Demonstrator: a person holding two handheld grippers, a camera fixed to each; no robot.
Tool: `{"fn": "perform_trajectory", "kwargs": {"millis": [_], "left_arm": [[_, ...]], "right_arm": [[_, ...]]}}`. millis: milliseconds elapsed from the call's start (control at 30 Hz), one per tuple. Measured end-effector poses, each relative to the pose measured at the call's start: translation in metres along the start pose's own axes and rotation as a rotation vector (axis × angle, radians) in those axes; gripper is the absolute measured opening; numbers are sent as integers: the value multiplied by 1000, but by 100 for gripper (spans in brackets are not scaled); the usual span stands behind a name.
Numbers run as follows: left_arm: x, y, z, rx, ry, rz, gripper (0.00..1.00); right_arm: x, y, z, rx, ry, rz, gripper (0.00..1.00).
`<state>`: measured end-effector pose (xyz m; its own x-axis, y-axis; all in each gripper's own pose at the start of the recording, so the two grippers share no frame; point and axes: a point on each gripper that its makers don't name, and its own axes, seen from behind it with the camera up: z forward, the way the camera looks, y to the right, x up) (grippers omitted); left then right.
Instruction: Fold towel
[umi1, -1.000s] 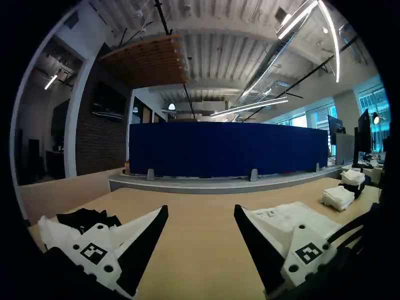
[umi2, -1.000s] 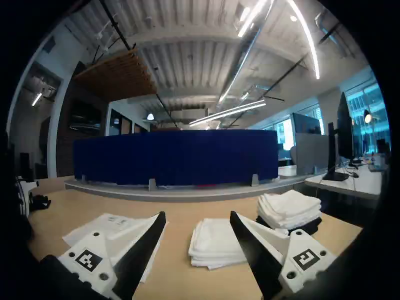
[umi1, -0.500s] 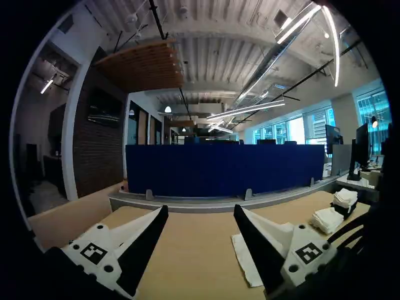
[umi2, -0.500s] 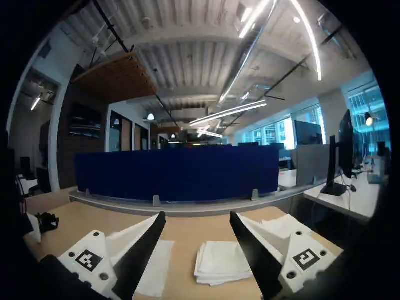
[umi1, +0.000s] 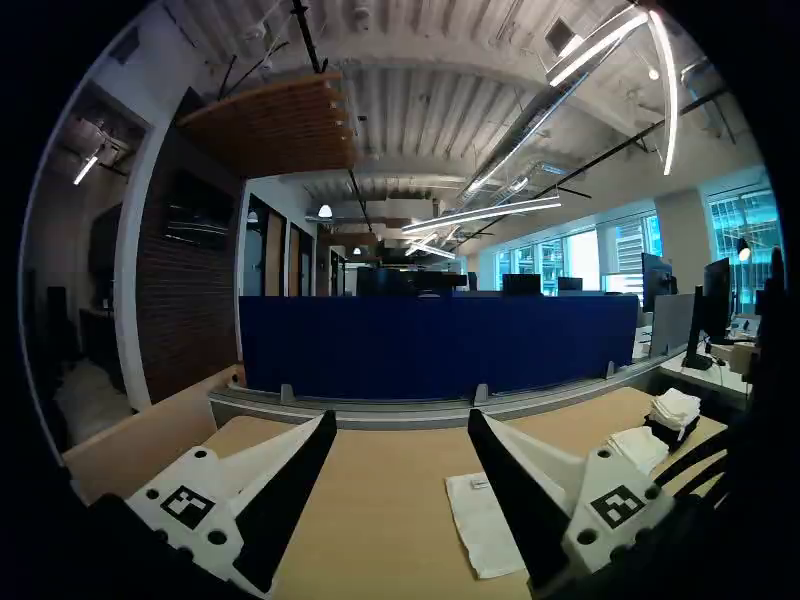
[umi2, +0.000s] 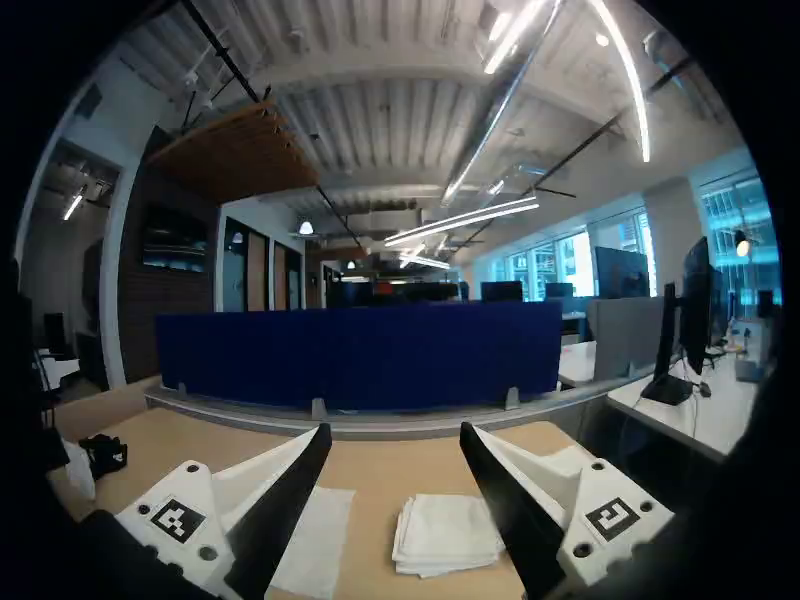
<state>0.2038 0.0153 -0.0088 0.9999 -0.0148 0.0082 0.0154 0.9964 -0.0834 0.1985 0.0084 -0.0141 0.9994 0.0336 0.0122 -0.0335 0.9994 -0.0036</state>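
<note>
Left tool (umi1: 400, 414): released, empty, above tabletop (umi1: 385, 520). Right tool (umi2: 393, 428): released, empty. Towel (umi1: 478, 515): flat on tabletop, partly under left tool's right finger. Folded stack (umi2: 445, 530): on tabletop, ahead between right tool's fingers.

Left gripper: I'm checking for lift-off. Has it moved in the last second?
Yes. The left gripper has risen: the blue divider sits lower in its view, and monitors beyond now show over its top.
</note>
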Motion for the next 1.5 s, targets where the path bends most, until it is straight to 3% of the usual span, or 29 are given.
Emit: {"fn": "perform_trajectory", "kwargs": {"millis": [300, 567, 767, 967, 1267, 1500], "left_arm": [[-3, 20, 3, -87, -74, 37, 98], [-35, 56, -1, -247, -235, 81, 98], [-61, 75, -6, -338, -342, 62, 98], [-75, 84, -3, -347, -375, 67, 98], [-91, 95, -5, -346, -391, 93, 98], [-121, 104, -3, -368, -424, 94, 98]], "right_arm": [[-9, -10, -1, 72, -97, -24, 100], [-44, -43, -8, 256, -284, -39, 100], [-69, -60, -19, 362, -404, -73, 100], [-81, -68, -22, 400, -430, -115, 100], [-100, -79, -21, 435, -452, -106, 100], [-127, -86, -15, 446, -483, -100, 100]]}}
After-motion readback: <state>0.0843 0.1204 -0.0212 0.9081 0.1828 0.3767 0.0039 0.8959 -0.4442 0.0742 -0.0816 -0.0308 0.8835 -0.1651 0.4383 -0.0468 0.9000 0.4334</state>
